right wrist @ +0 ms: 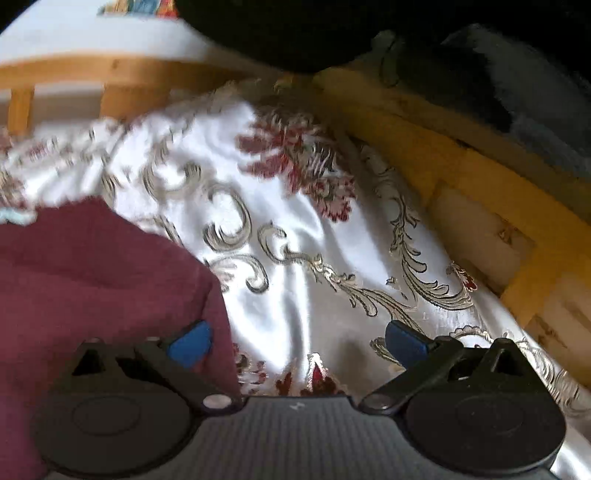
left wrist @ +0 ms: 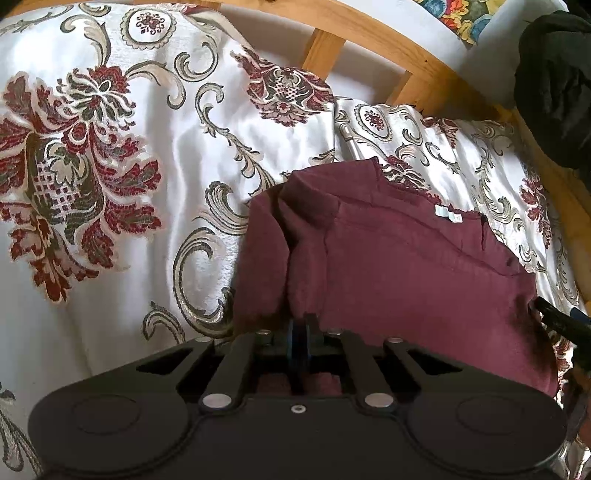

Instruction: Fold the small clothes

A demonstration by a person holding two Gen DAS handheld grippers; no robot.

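A maroon garment (left wrist: pixel 406 266) lies partly folded on a white floral bedspread (left wrist: pixel 177 155), with a small white label (left wrist: pixel 447 213) near its far edge. My left gripper (left wrist: pixel 298 328) sits at the garment's near edge, its fingers almost together and pinching a raised crease of the cloth. In the right wrist view the same maroon garment (right wrist: pixel 92 273) fills the lower left. There my right gripper (right wrist: pixel 297 343) stands wide open, holding nothing. Its left blue pad (right wrist: pixel 190 341) is over the garment's edge, and the right one is over the bedspread (right wrist: pixel 295 229). A black finger of the right gripper (left wrist: pixel 561 321) shows at the garment's right side.
A wooden bed frame (left wrist: pixel 369 33) with slats runs along the far side and the right (right wrist: pixel 461 177). Dark black clothing (left wrist: pixel 554 92) is heaped on the frame at the upper right (right wrist: pixel 295 33). A colourful patterned cushion (left wrist: pixel 458 18) sits behind it.
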